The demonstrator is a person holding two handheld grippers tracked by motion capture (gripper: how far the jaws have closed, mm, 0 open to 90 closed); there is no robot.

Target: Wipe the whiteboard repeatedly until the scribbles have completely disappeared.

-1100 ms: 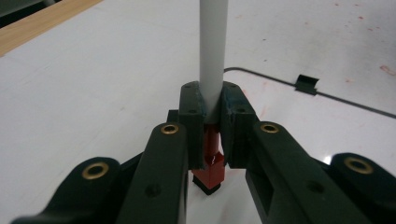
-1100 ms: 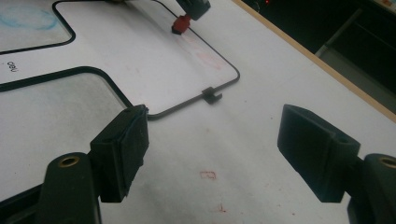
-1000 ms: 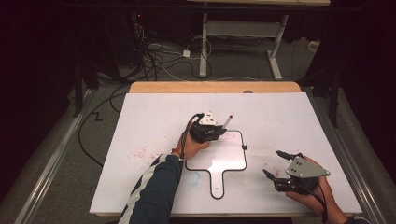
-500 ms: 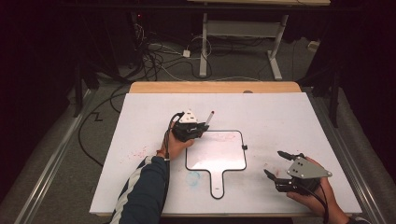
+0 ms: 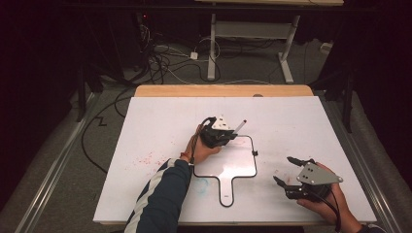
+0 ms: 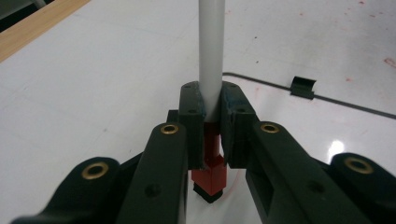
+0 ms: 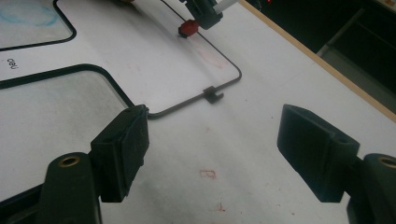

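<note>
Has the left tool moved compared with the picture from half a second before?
Yes. The left tool, shut on the marker, has shifted right: it was left of the small whiteboard's top left corner and is now over its top edge.

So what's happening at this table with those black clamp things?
A person holds a two-jaw gripper in each hand over a white table. The left gripper is shut on a marker, its red tip end pointing down at the top edge of a small handled whiteboard. The right gripper rests off to the side with its jaws open and nothing between them. Faint red smudges mark the table.
</note>
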